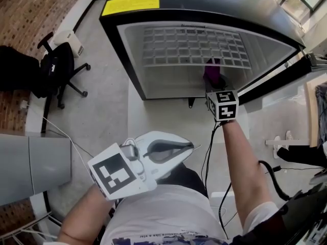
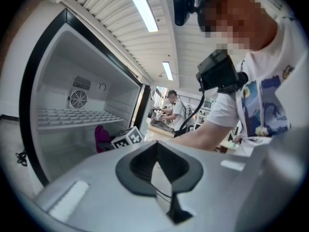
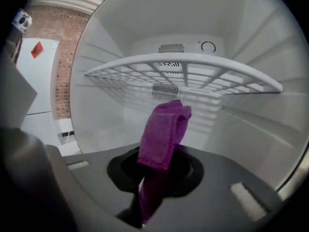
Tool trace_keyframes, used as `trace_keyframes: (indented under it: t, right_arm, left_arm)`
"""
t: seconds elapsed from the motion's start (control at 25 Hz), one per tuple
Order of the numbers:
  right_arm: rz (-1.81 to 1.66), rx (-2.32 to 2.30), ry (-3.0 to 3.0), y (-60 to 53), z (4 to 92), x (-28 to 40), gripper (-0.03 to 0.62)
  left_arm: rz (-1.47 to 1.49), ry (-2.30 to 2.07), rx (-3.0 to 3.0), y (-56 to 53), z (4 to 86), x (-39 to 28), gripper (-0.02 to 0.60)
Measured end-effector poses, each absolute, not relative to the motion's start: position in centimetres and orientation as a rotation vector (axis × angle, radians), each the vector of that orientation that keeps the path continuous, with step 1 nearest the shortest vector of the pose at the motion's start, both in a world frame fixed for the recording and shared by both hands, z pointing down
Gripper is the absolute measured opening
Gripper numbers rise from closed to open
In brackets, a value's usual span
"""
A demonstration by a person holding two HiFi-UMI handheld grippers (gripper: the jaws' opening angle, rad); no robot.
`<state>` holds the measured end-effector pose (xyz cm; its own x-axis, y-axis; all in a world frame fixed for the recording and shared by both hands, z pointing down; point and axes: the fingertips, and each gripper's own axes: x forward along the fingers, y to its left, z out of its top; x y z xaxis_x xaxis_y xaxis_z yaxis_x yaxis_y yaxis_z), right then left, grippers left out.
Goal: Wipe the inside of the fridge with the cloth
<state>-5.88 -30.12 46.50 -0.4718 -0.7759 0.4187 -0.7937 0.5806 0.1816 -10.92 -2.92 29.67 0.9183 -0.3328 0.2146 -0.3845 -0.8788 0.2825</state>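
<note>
The right gripper [image 3: 153, 180], at the bottom centre of its own view, was clamped on a folded purple microfibre cloth [image 3: 164, 132], which stood up out of the jaws with its free end doubled over. That left a thick pad facing forward, probably for pressing against a surface. The cloth sat inside the open black-cased fridge [image 1: 134, 60], under the white wire shelf [image 3: 193, 67] that crossed the upper half of that view. It appeared to hang clear of the white back wall, with no contact visible. In the head view, the outstretched right arm carried the cloth [image 1: 212, 71] into the right side of the lower compartment, at centre frame. This was likely the starting point for a wipe there.

The left gripper [image 2: 161, 178] was drawn back near the person's body at the lower left of the head view. Its jaws were pressed together on nothing, so it seemed to have no part in the reach. A yellow label [image 1: 130, 4] marked the fridge's top at upper left. A black office chair [image 1: 61, 68] stood at the left edge, well apart from the work.
</note>
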Motion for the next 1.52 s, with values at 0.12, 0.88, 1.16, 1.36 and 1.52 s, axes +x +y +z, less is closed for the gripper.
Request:
trace_keyframes:
  t: [0.12,0.88,1.16,1.36,1.52]
  right_arm:
    - [0.024,1.36,-2.28,-32.7,46.4,-4.3,0.054]
    - [0.132,1.433,-1.99,-40.3,51.4,-3.4,0.054]
    - [0.125,1.311,-2.033,-39.4,52.8,-7.0,0.055]
    - [0.098,1.247,-2.093,-38.4,52.5,-10.3,0.054]
    - [0.121,1.217,-2.123,-37.6,52.8,-12.5,0.055]
  left_arm:
    - [0.239,-0.55,2.753,-3.6,29.7,-10.4,0.007]
    - [0.232,-0.733,2.664,-7.4,30.3,-10.0,0.006]
    - [0.224,-0.742,2.647,-8.1,30.5,-10.1,0.007]
    - [0.228,-0.746,2.645,-7.9,30.5,-10.6,0.006]
    - [0.227,-0.758,2.632,-7.5,30.6,-11.3,0.007]
